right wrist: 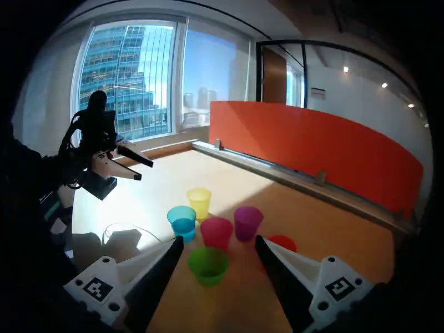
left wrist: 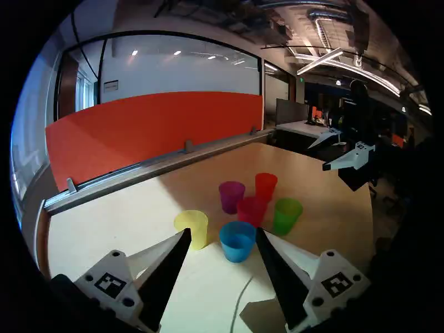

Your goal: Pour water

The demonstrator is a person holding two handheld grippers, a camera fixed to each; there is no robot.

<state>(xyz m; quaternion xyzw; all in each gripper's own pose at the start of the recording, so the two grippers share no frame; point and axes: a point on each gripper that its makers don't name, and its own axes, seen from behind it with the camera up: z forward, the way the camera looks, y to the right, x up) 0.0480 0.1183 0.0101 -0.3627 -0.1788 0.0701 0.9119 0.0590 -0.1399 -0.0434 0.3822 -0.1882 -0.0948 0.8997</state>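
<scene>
Left gripper view: left gripper (left wrist: 222,232) spread, holding nothing, lower middle of frame.
Right gripper view: right gripper (right wrist: 219,240) also spread, empty.
Cups: six cups (left wrist: 251,210) together on table (left wrist: 333,222), frame centre.
Nearest cups: blue cup (left wrist: 237,241) to left gripper; green cup (right wrist: 208,265) to right gripper.
</scene>
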